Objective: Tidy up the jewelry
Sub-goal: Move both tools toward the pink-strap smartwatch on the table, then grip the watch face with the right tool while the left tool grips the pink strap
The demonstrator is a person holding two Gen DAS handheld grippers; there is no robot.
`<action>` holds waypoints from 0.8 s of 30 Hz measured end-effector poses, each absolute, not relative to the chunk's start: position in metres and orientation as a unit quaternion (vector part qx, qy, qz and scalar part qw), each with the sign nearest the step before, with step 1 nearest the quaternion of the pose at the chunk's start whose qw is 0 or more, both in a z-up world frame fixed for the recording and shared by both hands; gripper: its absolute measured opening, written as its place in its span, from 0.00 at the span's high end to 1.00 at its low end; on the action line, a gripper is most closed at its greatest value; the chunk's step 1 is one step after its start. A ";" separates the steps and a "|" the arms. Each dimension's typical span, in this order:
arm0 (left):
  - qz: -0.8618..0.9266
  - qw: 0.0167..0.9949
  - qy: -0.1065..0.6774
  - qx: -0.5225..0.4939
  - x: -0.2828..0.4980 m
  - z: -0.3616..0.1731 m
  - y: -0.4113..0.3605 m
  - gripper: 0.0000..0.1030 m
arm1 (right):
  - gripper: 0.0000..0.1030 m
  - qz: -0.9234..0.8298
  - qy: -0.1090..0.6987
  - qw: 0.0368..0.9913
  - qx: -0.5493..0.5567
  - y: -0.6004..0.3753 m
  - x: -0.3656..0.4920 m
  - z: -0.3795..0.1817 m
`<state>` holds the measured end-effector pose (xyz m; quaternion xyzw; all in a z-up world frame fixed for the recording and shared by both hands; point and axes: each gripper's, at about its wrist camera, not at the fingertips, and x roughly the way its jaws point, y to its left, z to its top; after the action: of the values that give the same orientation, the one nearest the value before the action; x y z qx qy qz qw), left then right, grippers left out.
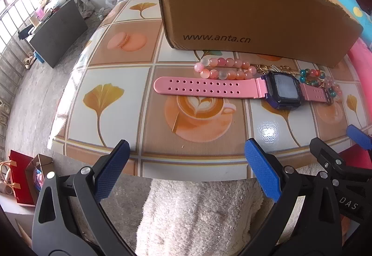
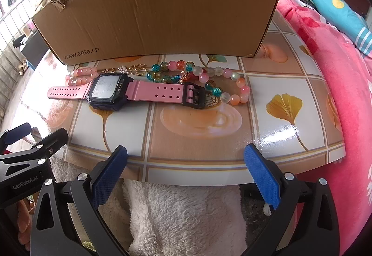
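Claws, left (image 1: pixel 186 151) and right (image 2: pixel 186 154), gape wide, holding nothing.

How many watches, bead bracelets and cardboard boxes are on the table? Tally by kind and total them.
Watch: 1
Bead bracelets: 3 (pink bracelet, teal-mix bracelet, pastel bracelet)
Cardboard box: 1
Total: 5

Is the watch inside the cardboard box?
No, the watch lies on the table in front of the box.
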<state>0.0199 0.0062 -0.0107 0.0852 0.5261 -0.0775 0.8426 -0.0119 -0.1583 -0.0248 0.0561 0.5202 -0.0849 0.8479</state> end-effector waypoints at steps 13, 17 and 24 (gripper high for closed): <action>-0.117 0.832 0.537 0.073 0.032 -0.009 0.015 0.07 | 0.05 -0.044 0.541 0.839 0.045 -0.162 -0.005 -0.021; -0.126 0.847 0.514 0.049 0.036 -0.002 0.030 0.08 | 0.06 -0.010 0.497 0.868 -0.002 -0.142 -0.004 -0.001; -0.134 0.858 0.492 0.058 0.054 0.008 0.026 0.32 | 0.25 0.062 0.464 0.882 -0.058 -0.103 0.018 0.007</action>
<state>0.0544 0.0263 0.0083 0.0576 0.4923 -0.1343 0.8581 0.0181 -0.1029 0.0074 -0.0577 0.4637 0.0617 0.8820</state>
